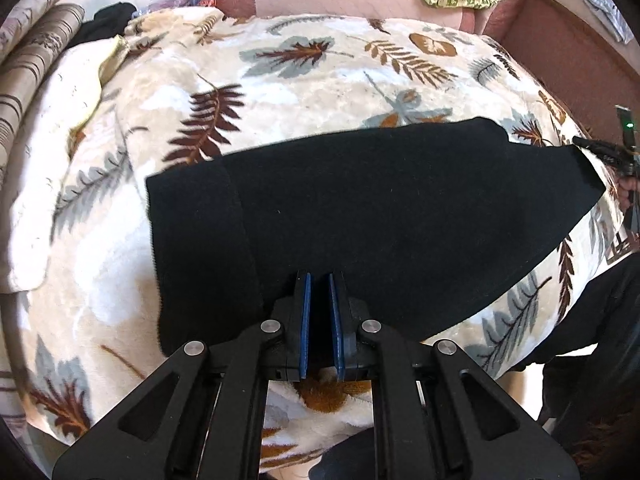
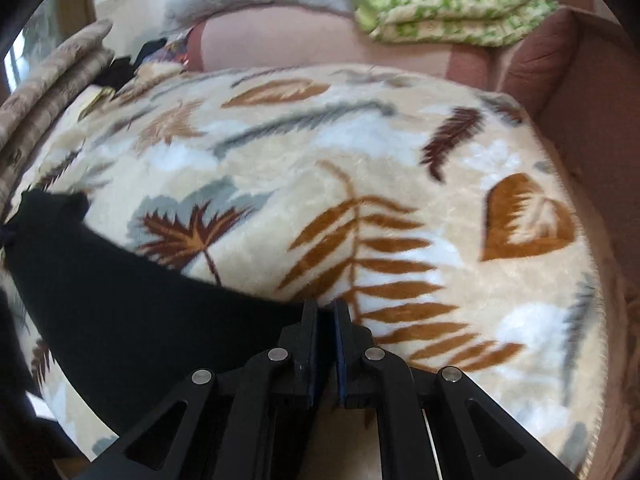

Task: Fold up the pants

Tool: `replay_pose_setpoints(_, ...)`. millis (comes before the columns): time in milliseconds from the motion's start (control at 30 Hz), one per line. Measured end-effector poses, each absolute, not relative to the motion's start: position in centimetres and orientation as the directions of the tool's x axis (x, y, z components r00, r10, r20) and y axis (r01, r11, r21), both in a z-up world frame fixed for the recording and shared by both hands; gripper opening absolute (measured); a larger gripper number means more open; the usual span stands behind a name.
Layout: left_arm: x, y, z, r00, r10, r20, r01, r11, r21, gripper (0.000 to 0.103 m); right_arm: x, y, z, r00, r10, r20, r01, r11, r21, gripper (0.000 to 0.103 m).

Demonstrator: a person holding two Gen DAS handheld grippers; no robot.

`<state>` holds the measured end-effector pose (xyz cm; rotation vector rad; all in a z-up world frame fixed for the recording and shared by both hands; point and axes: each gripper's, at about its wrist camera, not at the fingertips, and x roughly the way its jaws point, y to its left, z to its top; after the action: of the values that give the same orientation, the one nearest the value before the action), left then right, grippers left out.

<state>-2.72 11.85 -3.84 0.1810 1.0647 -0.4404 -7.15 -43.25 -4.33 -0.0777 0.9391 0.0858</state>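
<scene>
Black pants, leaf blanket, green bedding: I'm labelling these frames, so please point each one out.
black pants [image 1: 360, 208]: left wrist view, middle of the flat dark cloth.
leaf blanket [image 2: 360, 184]: right wrist view, bare patch beyond the tongs.
green bedding [image 2: 448, 12]: right wrist view, top of the folded pile.

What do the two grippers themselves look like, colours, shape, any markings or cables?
Both look alike. The left gripper and right gripper are matte black, with angular linkage arms that have triangular cutouts and round silver pivot pins. Each has two flat, straight fingers faced with blue pads. No markings or cables are visible on them. The right wrist view is blurred, so its fine detail is unclear.
</scene>
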Motion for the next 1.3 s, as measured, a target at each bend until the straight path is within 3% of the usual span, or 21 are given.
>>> replay_pose_setpoints(67,-2.8,11.7,-2.6,0.449,-0.228,-0.864,0.433,0.901,-0.013,0.009,-8.5,-42.7,-2.4,0.651,0.1,-0.753,-0.151,0.989,0.001,0.005)
replay_pose_setpoints(133,-2.4,11.5,-0.9,0.483,-0.249,-0.839,0.439,0.898,-0.013,0.009,-9.8,-41.1,-1.0,0.666,0.265,-0.698,-0.285,0.954,0.091,0.005)
replay_pose_setpoints(200,-1.6,11.1,-0.1,0.506,-0.257,-0.824,0.433,0.901,-0.015,0.009,-10.2,-38.7,-1.0,0.632,0.324,-0.704,-0.386,0.919,0.077,0.007)
replay_pose_setpoints(233,-0.9,10.9,-0.1,0.51,-0.252,-0.822,0.421,0.907,-0.016,0.015,-9.9,-37.3,-1.9,0.587,0.332,-0.738,-0.432,0.9,0.062,0.007)
replay_pose_setpoints(267,0.2,10.7,-0.6,0.504,-0.243,-0.829,0.4,0.916,-0.026,0.03,-9.7,-36.6,-2.7,0.558,0.319,-0.766,-0.446,0.894,0.047,0.007)
replay_pose_setpoints(333,2.2,10.6,-3.0,0.445,-0.196,-0.874,0.362,0.932,-0.025,0.039,-8.4,-35.3,-5.6,0.474,0.199,-0.858,-0.45,0.892,-0.041,0.007)
replay_pose_setpoints(367,3.3,11.0,-5.1,0.382,-0.168,-0.909,0.337,0.941,-0.032,0.039,-8.4,-35.1,-5.8,0.488,0.193,-0.851,-0.453,0.89,-0.057,0.007)
replay_pose_setpoints(500,3.9,11.7,-4.3,0.405,-0.21,-0.89,0.287,0.953,-0.094,0.039,-8.0,-35.1,-3.8,0.537,0.193,-0.821,-0.387,0.921,-0.037,0.007)
replay_pose_setpoints(633,3.1,8.5,-0.9,0.467,-0.295,-0.833,0.348,0.928,-0.133,0.039,-9.1,-31.4,-0.7,0.53,0.461,-0.712,-0.559,0.821,0.116,0.009)
replay_pose_setpoints(700,2.1,4.0,0.5,0.45,-0.384,-0.806,0.458,0.874,-0.161,0.041,-9.6,-28.4,-1.0,0.443,0.528,-0.724,-0.659,0.74,0.136,0.009)
replay_pose_setpoints(833,1.8,-4.1,-0.6,0.327,-0.468,-0.821,0.585,0.782,-0.213,0.041,-9.7,-24.4,-5.7,0.323,0.361,-0.875,-0.713,0.701,0.026,0.009)
replay_pose_setpoints(1000,4.0,-9.4,-5.6,0.226,-0.437,-0.87,0.567,0.786,-0.247,0.041,-9.6,-25.0,-5.5,0.34,0.405,-0.849,-0.699,0.712,0.06,0.01)
replay_pose_setpoints(1300,4.1,-8.2,-5.5,0.287,-0.525,-0.801,0.511,0.791,-0.336,0.041,-10.2,-25.1,-5.7,0.365,0.387,-0.847,-0.7,0.714,0.025,0.011)
